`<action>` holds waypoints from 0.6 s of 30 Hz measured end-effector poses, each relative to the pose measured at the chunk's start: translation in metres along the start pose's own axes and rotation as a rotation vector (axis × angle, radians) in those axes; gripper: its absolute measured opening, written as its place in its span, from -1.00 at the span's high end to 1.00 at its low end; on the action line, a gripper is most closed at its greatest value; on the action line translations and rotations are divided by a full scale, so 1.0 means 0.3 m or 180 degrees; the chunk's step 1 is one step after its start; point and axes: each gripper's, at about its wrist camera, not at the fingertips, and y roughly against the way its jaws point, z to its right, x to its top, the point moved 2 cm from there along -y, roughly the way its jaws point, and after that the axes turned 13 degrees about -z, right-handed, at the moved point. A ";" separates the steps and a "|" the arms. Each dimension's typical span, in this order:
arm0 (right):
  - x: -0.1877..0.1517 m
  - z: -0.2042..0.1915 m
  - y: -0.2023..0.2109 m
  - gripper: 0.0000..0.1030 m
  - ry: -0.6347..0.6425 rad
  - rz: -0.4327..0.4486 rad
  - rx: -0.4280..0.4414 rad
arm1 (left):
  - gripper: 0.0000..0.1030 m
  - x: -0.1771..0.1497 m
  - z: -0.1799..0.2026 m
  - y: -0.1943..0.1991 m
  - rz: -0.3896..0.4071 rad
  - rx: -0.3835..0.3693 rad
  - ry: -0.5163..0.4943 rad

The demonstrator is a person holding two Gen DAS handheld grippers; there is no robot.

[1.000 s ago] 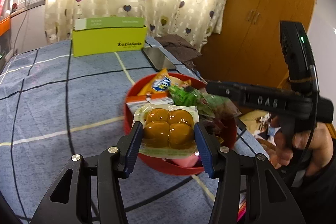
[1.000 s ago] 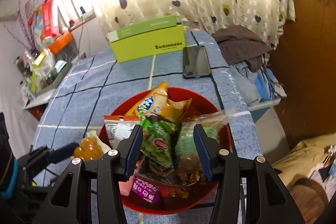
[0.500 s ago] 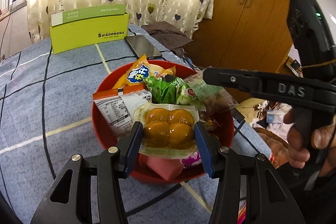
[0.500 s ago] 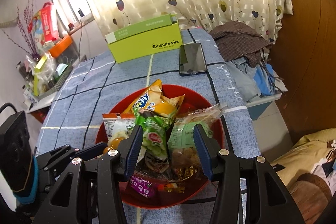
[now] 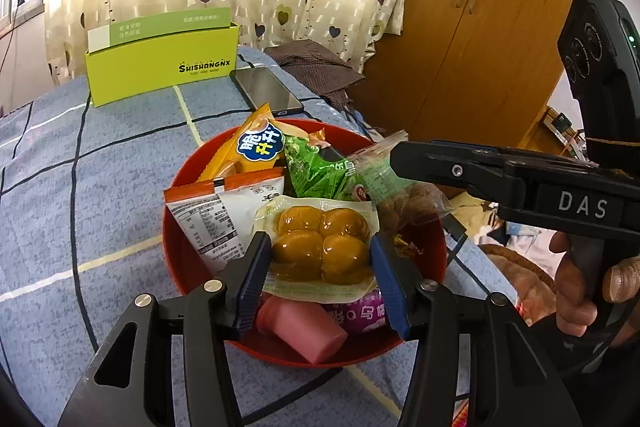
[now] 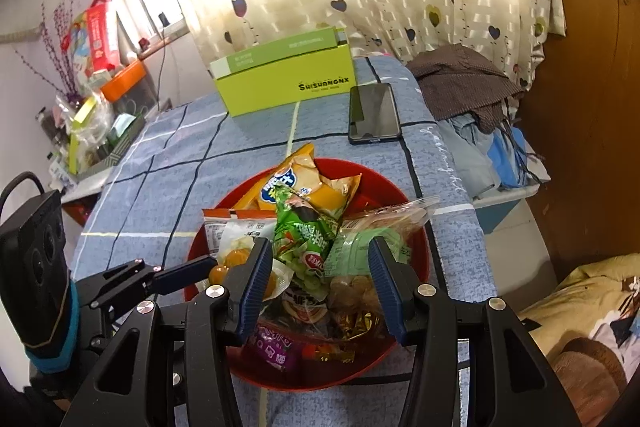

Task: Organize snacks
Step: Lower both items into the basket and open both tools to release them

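Observation:
A red bowl (image 5: 172, 227) (image 6: 420, 247) on the blue checked cloth holds several snack packs: an orange chip bag (image 5: 256, 147), a green bag (image 5: 316, 167), a white-and-orange pack (image 5: 216, 215) and a pink sausage (image 5: 300, 327). My left gripper (image 5: 318, 243) (image 6: 208, 263) hangs low over the bowl's near side. A clear pack of brown balls (image 5: 320, 243) (image 6: 230, 261) sits between its blue pads. Its jaws are beginning to open, but the pads still touch the pack. My right gripper (image 6: 318, 247) (image 5: 404, 157) hovers open above the green bag, holding nothing.
A lime-green box (image 5: 160, 63) stands at the far end of the table, with a dark phone (image 5: 266, 91) beside it. Brown cloth (image 5: 316, 63) is heaped past the table's right edge, near a wooden wardrobe (image 5: 480, 27). A cluttered shelf (image 6: 92, 123) stands on the left.
My left gripper has carried the pack of brown balls forward and slightly down, so it now sits over the bowl's contents. The right gripper has stayed in place.

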 end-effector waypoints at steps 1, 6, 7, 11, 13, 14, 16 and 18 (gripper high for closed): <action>-0.003 -0.003 0.002 0.06 0.0013 0.0000 -0.0003 | -0.03 -0.002 -0.001 0.003 0.0008 0.0014 -0.0001; -0.016 -0.005 0.001 0.05 0.0050 -0.0024 -0.0028 | -0.08 -0.014 -0.005 0.017 0.0099 0.0041 -0.0018; -0.018 -0.007 0.002 0.05 0.0058 -0.0026 -0.0035 | -0.18 -0.015 -0.007 0.017 0.0106 0.0054 -0.0020; -0.026 -0.019 0.004 0.05 0.0109 -0.0017 -0.0077 | -0.19 -0.023 -0.015 0.029 0.0119 0.0048 0.0016; -0.029 -0.028 0.004 0.05 0.0136 -0.0016 -0.0086 | -0.19 -0.027 -0.014 0.039 0.0137 0.0070 0.0012; -0.030 -0.030 0.005 0.05 0.0149 -0.0015 -0.0085 | -0.19 -0.030 -0.015 0.045 0.0142 0.0067 0.0017; -0.034 -0.039 0.007 0.05 0.0187 -0.0008 -0.0104 | -0.19 -0.033 -0.018 0.053 0.0148 0.0083 0.0029; -0.040 -0.048 0.009 0.05 0.0219 0.0001 -0.0126 | -0.19 -0.038 -0.022 0.062 0.0157 0.0118 0.0041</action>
